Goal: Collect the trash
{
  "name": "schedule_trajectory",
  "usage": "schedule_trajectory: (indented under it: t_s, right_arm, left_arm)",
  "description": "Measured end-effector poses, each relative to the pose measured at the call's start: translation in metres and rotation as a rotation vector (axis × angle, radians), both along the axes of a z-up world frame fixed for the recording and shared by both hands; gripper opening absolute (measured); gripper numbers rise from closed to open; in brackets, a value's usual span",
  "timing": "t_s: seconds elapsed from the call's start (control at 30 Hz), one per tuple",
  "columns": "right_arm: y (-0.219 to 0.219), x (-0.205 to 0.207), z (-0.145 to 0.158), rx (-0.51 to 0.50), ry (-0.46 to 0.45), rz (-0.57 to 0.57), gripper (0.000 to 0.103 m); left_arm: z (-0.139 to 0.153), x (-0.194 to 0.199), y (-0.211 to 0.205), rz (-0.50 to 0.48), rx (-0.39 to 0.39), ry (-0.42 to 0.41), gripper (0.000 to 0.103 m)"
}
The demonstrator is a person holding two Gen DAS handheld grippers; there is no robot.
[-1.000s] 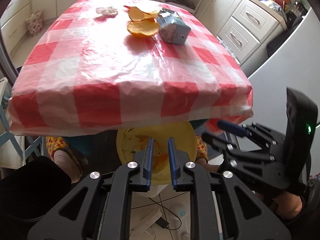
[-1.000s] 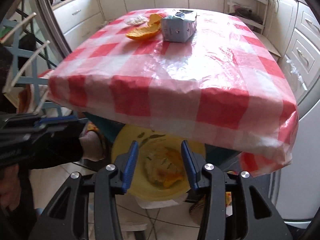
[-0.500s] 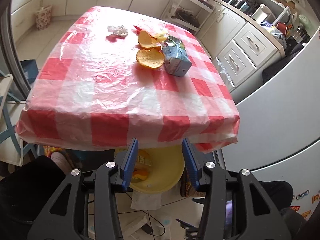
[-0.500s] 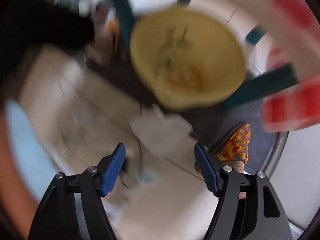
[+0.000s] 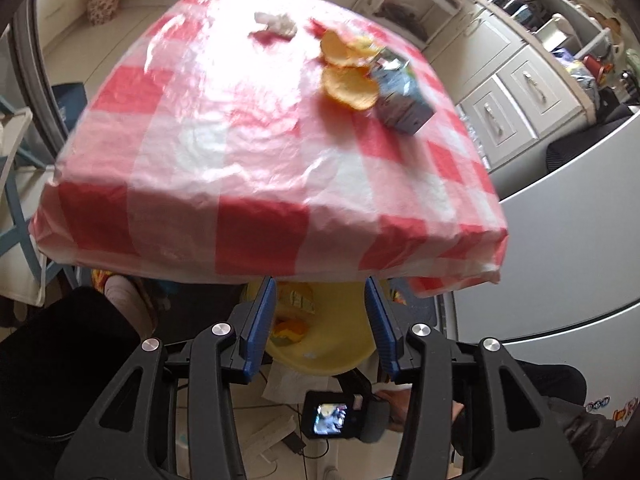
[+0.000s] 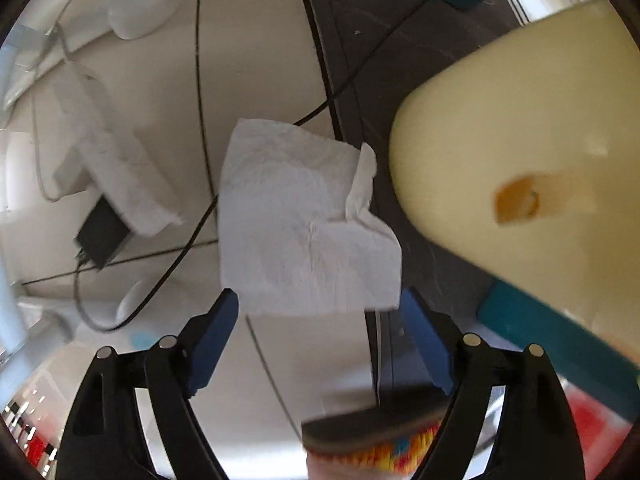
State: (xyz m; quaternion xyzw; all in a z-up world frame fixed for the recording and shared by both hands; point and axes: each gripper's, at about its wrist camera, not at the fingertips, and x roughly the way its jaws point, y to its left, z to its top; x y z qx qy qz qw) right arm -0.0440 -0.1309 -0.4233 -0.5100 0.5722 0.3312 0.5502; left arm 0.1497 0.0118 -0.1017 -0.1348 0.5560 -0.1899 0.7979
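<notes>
Covering the table, a red-checked cloth (image 5: 248, 168) meets white cabinets (image 5: 516, 96); left claw (image 5: 320, 320) and right claw (image 6: 320, 340) both released

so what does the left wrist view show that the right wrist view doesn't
Only the left wrist view shows the checked tablecloth with orange peels, a blue carton and a crumpled tissue on it.

Only the right wrist view shows the black adapter and floor cables close up, with the open right gripper near the napkin.

Both show the yellow bin and the white napkin on the floor beside it.
</notes>
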Motion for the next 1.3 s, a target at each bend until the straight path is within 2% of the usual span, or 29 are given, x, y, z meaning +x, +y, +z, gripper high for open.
schedule_trajectory:
  t_s: [0.27, 0.43, 0.67, 0.77, 0.93, 1.03, 1.07, 1.13, 1.2, 1.23, 1.3]
  right_arm:
    - [0.011, 0.004, -0.039, 0.065, -0.008, 0.051, 0.085]
    - [0.012, 0.015, -0.055, 0.089, 0.017, 0.034, 0.085]
    - [0.009, 0.021, -0.079, 0.076, 0.067, 0.044, 0.085]
    - [0.007, 0.024, -0.083, 0.096, 0.068, 0.03, 0.09]
    - [0.001, 0.037, -0.087, 0.117, 0.139, -0.083, 0.087]
    - [-0.001, 0.044, -0.085, 0.124, 0.138, -0.118, 0.078]
    - [-0.009, 0.049, -0.083, 0.125, 0.137, -0.135, 0.072]
    - [-0.011, 0.06, -0.079, 0.123, 0.134, -0.182, 0.057]
    - [-0.017, 0.064, -0.075, 0.115, 0.169, -0.195, 0.02]
    - [-0.018, 0.064, -0.076, 0.089, 0.184, -0.196, 0.011]
    - [-0.019, 0.06, -0.074, 0.062, 0.203, -0.191, 0.007]
  left_arm:
    - [-0.02, 0.008, -0.02, -0.043, 0.039, 0.054, 0.043]
    - [-0.032, 0.011, -0.027, -0.055, 0.064, 0.084, 0.043]
    - [-0.044, 0.014, -0.032, -0.057, 0.08, 0.118, 0.043]
    - [-0.046, 0.015, -0.032, -0.062, 0.083, 0.127, 0.043]
    - [-0.048, 0.016, -0.034, -0.068, 0.087, 0.13, 0.043]
    - [-0.048, 0.016, -0.034, -0.066, 0.088, 0.129, 0.043]
    - [-0.048, 0.017, -0.034, -0.066, 0.088, 0.128, 0.043]
    - [-0.047, 0.016, -0.034, -0.065, 0.089, 0.124, 0.043]
    - [-0.045, 0.014, -0.034, -0.066, 0.092, 0.117, 0.043]
    - [-0.045, 0.013, -0.034, -0.066, 0.094, 0.113, 0.043]
    - [-0.043, 0.011, -0.034, -0.066, 0.096, 0.105, 0.043]
